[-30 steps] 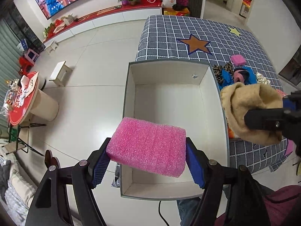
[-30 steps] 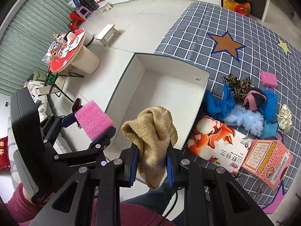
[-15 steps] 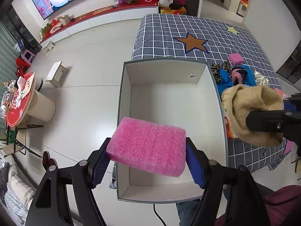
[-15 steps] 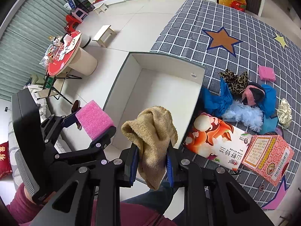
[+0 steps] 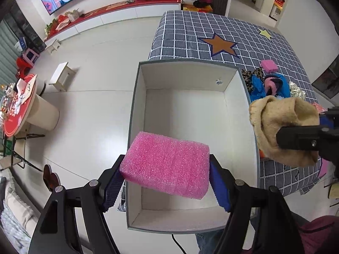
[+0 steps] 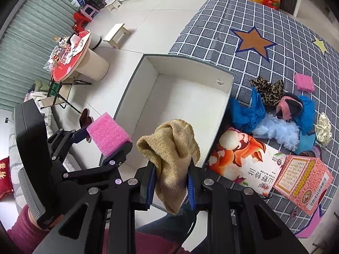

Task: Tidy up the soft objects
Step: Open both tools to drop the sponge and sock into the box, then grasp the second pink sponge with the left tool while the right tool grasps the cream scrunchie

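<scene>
My left gripper (image 5: 166, 180) is shut on a pink foam block (image 5: 165, 165), held by its two ends above the near left part of an empty white box (image 5: 239, 114). My right gripper (image 6: 170, 182) is shut on a tan knitted cloth (image 6: 172, 152) that bunches above the pads and hangs below them, over the box's near right rim (image 6: 222, 114). In the right wrist view the pink foam block (image 6: 108, 136) and left gripper (image 6: 107, 140) show at the left. In the left wrist view the tan cloth (image 5: 284, 127) hangs at the right.
On the grey checked star blanket (image 6: 222, 31) beside the box lie blue cloths (image 6: 247, 112), a leopard-print piece (image 6: 269, 89), a pale blue fluffy item (image 6: 277, 131), a small pink pad (image 6: 304, 81), a printed packet (image 6: 243, 158) and a pink carton (image 6: 303, 177). A round red table (image 5: 19, 110) stands far left.
The box has drifted slightly in both views as the hands shifted a little. Both grips are unchanged.
</scene>
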A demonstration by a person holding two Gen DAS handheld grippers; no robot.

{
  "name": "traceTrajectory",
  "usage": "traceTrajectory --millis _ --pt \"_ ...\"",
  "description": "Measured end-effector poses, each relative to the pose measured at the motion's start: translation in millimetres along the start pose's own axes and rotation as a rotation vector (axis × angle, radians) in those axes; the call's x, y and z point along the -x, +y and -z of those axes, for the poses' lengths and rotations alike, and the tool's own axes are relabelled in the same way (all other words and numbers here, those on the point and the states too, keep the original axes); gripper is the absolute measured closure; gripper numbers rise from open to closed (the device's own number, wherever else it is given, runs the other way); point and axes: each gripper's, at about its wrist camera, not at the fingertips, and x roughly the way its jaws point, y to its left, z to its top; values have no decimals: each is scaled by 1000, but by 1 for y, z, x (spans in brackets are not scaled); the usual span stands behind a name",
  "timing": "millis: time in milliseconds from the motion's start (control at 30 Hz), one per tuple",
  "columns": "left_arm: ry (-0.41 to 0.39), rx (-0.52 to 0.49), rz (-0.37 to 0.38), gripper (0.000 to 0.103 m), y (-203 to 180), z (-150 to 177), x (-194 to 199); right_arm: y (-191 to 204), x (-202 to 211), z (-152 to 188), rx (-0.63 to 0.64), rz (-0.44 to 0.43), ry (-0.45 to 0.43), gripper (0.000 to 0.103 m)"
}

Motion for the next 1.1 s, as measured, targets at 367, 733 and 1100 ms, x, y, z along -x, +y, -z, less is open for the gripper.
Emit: traceTrajectory --millis 367,733,1100 --pt "20 20 32 19 0 2 -11 8 -24 -10 39 -11 64 75" --pt "-111 195 205 0 24 -6 4 -9 1 -27 -16 -5 20 0" --pt "-170 139 252 0 0 -47 35 -90 75 -29 -175 -9 -75 0"
